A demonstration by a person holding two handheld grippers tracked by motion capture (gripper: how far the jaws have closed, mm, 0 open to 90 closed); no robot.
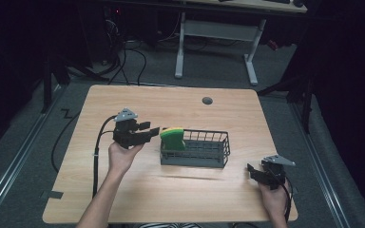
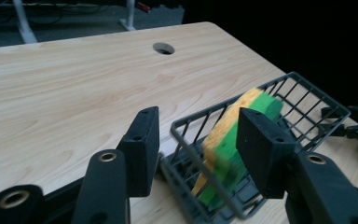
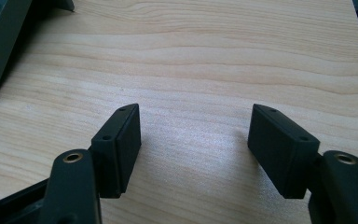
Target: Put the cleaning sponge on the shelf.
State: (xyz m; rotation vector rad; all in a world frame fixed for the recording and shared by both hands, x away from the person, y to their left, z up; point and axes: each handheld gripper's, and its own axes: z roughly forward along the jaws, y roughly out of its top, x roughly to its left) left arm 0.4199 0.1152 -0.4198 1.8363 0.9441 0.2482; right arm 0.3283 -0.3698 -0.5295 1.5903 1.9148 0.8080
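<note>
Nearest, at the table's (image 1: 138, 194) right edge, the right gripper (image 1: 255, 172) rests spread and empty. Farther left, the left gripper (image 1: 156, 131) stands spread beside the sponge (image 1: 172, 138), which leans inside the basket's (image 1: 218, 151) left end. Judged light, soft, compressible; grip its flat faces.

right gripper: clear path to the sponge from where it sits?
Probably not head-on. The right gripper rests open, off the basket's far end; the sponge leans at the opposite end, behind wire walls. It'd have to come in over the rim.
</note>
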